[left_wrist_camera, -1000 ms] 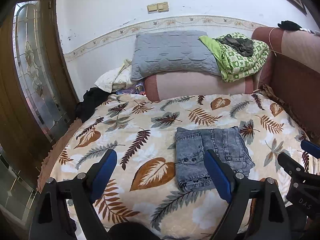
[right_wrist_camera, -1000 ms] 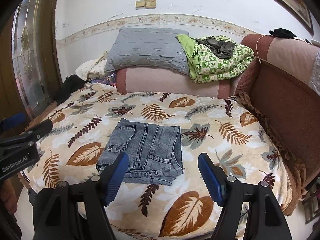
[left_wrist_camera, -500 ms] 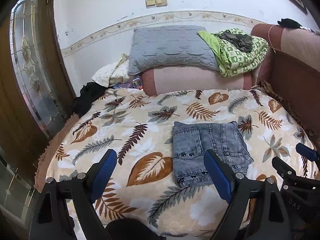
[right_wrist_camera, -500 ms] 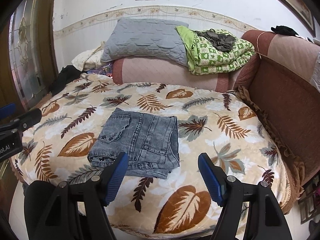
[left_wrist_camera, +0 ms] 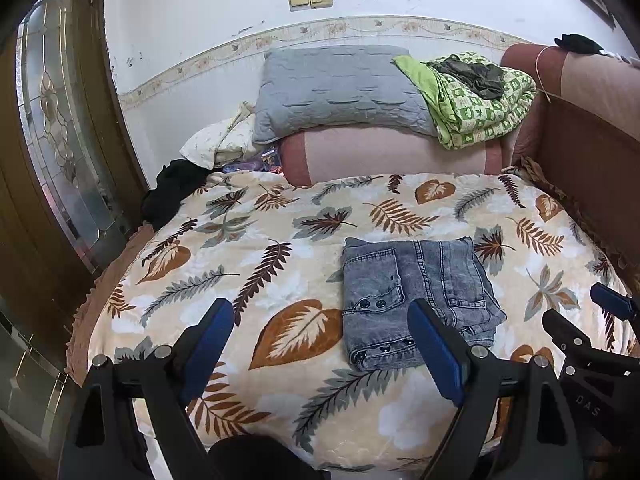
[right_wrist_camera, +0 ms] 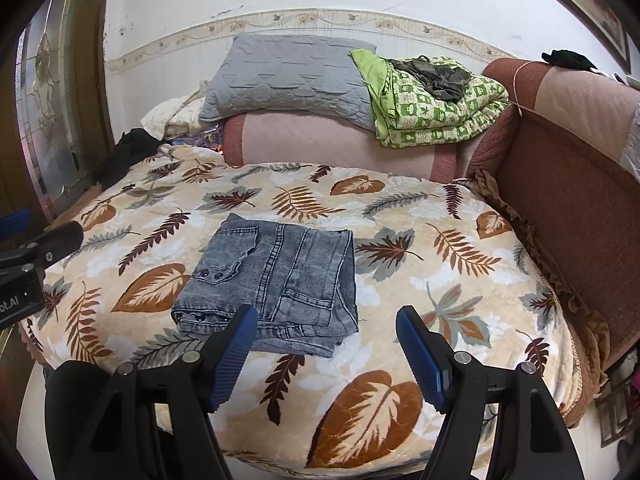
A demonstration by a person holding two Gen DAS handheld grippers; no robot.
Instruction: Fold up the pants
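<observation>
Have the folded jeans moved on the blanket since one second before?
No. The folded jeans lie beside the same brown leaf print.

Folded grey pants (left_wrist_camera: 416,296) lie on the leaf-patterned bed (left_wrist_camera: 256,280) cover.

Pants (left_wrist_camera: 416,292): faded rough denim. Blanket (left_wrist_camera: 280,240): plush fleece. Door (left_wrist_camera: 60,128): glossy wood, glass.

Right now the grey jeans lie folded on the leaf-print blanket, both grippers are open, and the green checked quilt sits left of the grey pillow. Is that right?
Not quite. The green checked quilt sits right of the grey pillow, as the right wrist view shows. The rest holds: grey jeans folded on the leaf-print blanket, left gripper and right gripper open.
</observation>
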